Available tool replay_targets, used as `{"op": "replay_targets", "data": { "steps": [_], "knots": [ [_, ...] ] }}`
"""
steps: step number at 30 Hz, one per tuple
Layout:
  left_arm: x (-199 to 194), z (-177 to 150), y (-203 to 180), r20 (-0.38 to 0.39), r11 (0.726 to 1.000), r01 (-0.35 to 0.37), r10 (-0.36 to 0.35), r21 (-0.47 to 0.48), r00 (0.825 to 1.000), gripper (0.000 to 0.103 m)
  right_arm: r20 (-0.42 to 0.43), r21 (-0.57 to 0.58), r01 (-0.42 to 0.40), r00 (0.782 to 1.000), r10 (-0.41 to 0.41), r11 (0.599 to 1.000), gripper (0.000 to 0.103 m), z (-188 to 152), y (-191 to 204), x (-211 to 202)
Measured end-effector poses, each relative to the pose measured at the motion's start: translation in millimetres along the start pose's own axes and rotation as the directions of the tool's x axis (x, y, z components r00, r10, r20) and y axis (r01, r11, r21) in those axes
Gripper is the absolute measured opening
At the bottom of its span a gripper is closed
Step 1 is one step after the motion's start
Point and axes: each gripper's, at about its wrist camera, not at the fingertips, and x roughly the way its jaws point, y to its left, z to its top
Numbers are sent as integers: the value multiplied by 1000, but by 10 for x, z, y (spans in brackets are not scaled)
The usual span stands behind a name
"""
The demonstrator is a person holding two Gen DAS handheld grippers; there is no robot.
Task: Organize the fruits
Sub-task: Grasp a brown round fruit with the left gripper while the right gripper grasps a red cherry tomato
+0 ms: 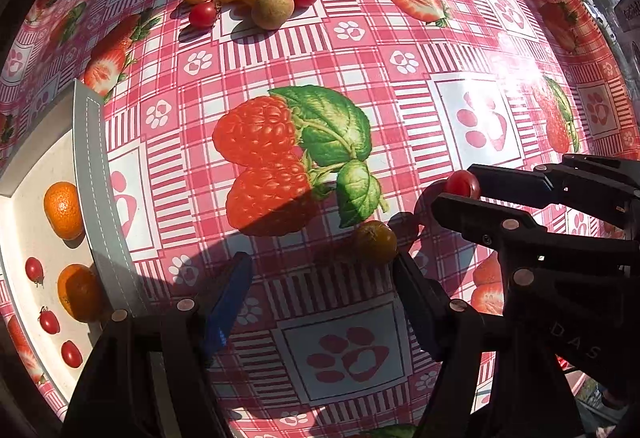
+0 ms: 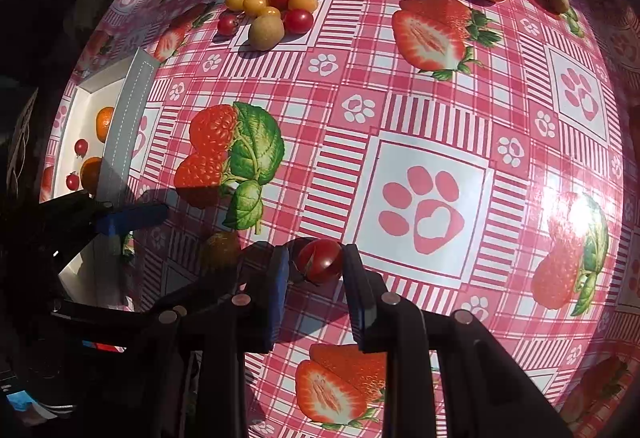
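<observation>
In the left wrist view, the left gripper [image 1: 320,278] is seen spread wide and empty above the cloth [image 1: 280,54], with a dull yellow fruit [image 1: 376,241] lying just ahead of its right finger. The tomato [image 1: 463,183] is gripped between the jaws of the right gripper [image 1: 456,188], and the tray [image 1: 94,174] at left holds oranges and tomatoes. In the right wrist view, the right gripper [image 2: 316,266] is closed narrowly on the tomato [image 2: 320,261], small, round, glossy red. It is judged light, thin-skinned, slippery and easily crushed; it is best held lightly across its widest part.
</observation>
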Motion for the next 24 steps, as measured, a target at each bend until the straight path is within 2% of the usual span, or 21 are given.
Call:
{"op": "replay_targets", "data": {
  "steps": [7, 9, 12, 14, 17, 21, 24],
  "knots": [
    [82, 193, -349, 20, 999, -24, 23, 31, 1000, 73, 0, 44, -10, 1000, 10, 999, 30, -55, -138, -63],
    [63, 203, -336, 27, 999, -34, 33, 39, 999, 71, 0, 57, -18, 1000, 18, 998, 30, -48, -155, -59],
    [18, 205, -396, 47, 996, -60, 58, 62, 997, 50, 4, 70, -17, 1000, 17, 997, 30, -52, -165, -58],
    [10, 216, -501, 55, 995, -57, 52, 82, 997, 23, 6, 80, -15, 1000, 15, 997, 30, -68, -176, -69],
    [4, 227, -503, 42, 996, -39, 36, 80, 998, 23, 9, 103, -13, 1000, 12, 995, 30, -105, -183, -80],
    [-31, 238, -336, 3, 998, 63, -63, -17, 998, 23, 10, 120, -9, 1000, 8, 993, 30, -135, -216, -127],
    [-56, 219, -234, -3, 995, 77, -77, -59, 997, 23, 11, 128, -4, 1000, 3, 992, 30, -157, -205, -155]
  ]
}}
